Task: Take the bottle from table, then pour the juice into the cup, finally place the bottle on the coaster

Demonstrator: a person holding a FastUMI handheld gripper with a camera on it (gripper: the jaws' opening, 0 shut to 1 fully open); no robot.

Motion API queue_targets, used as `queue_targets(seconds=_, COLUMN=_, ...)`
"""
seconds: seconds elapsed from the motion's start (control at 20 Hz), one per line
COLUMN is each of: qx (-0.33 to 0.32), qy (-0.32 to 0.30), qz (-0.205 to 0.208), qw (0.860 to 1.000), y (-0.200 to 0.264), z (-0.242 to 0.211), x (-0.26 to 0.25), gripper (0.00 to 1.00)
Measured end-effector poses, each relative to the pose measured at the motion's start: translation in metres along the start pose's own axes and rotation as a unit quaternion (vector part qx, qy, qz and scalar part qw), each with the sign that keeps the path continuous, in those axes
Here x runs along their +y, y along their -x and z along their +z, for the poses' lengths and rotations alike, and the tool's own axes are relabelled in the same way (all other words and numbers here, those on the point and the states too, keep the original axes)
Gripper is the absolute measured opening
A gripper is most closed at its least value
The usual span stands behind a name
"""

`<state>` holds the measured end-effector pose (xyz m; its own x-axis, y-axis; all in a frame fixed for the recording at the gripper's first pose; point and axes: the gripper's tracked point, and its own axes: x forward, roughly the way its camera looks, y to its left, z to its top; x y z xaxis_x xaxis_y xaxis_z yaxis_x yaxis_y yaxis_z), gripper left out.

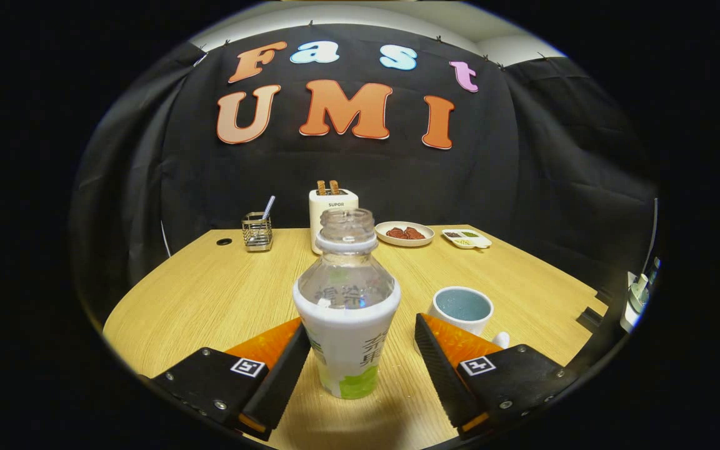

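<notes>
while my gripper (360,350) stands open over the wooden bench (210,300), the bottle (347,306) sits upright between its two fingers, with the left finger (282,369) right at the bottle's lower side and the right finger (438,369) a clear gap away from it, so nothing is clamped. the bottle has no cap on its clear neck, a clear shoulder and a white wrapped body with green at the base, and it rests on the bench. at about 2 o'clock from the bottle, just beyond my right finger, the white cup (462,308) with a pale blue inside stands on the bench, its handle peeking near the finger. farther off, at 12 o'clock behind the bottle, a white toaster (329,209) holds two browned slices. at 11 o'clock a wire holder (257,232) carries a spoon. at 1 o'clock lie a round plate (404,234) with reddish food and, just beside it, a small divided dish (467,238). i cannot make out a coaster with any certainty.
</notes>
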<state>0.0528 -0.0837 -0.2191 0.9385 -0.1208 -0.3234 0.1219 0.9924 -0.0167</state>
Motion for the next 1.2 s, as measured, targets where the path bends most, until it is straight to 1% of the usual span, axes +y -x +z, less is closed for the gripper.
queue_targets(seconds=0.05, qx=0.000, qy=0.001, qz=0.002, qw=1.000, y=-0.001, z=-0.002, x=0.001, gripper=0.97)
queue_targets(seconds=0.2, qx=-0.001, qy=0.007, qz=0.004, qw=1.000, y=-0.004, z=-0.006, x=0.005, gripper=0.89)
queue_targets(seconds=0.25, qx=0.000, qy=0.011, qz=0.004, qw=1.000, y=-0.005, z=-0.009, x=0.006, gripper=0.87)
queue_targets(seconds=0.35, qx=-0.007, qy=0.020, qz=0.004, qw=1.000, y=-0.005, z=-0.010, x=0.008, gripper=0.80)
queue_targets(seconds=0.4, qx=-0.009, qy=0.021, qz=0.003, qw=1.000, y=-0.001, z=-0.008, x=0.008, gripper=0.68)
queue_targets(seconds=0.45, qx=-0.012, qy=0.023, qz=-0.002, qw=1.000, y=-0.001, z=-0.007, x=0.008, gripper=0.67)
queue_targets(seconds=0.6, qx=-0.001, qy=0.016, qz=-0.012, qw=1.000, y=0.001, z=-0.008, x=0.008, gripper=0.57)
queue_targets(seconds=0.65, qx=-0.005, qy=0.006, qz=-0.011, qw=1.000, y=0.004, z=-0.004, x=0.010, gripper=0.57)
queue_targets(seconds=0.85, qx=-0.032, qy=-0.059, qz=0.009, qw=0.998, y=0.015, z=0.027, x=0.026, gripper=0.57)
queue_targets(seconds=1.0, qx=-0.043, qy=-0.123, qz=0.030, qw=0.991, y=0.019, z=0.046, x=0.037, gripper=0.57)
queue_targets(seconds=1.1, qx=-0.046, qy=-0.173, qz=0.047, qw=0.983, y=0.021, z=0.057, x=0.045, gripper=0.57)
queue_targets(seconds=1.2, qx=-0.051, qy=-0.233, qz=0.066, qw=0.969, y=0.022, z=0.070, x=0.050, gripper=0.57)
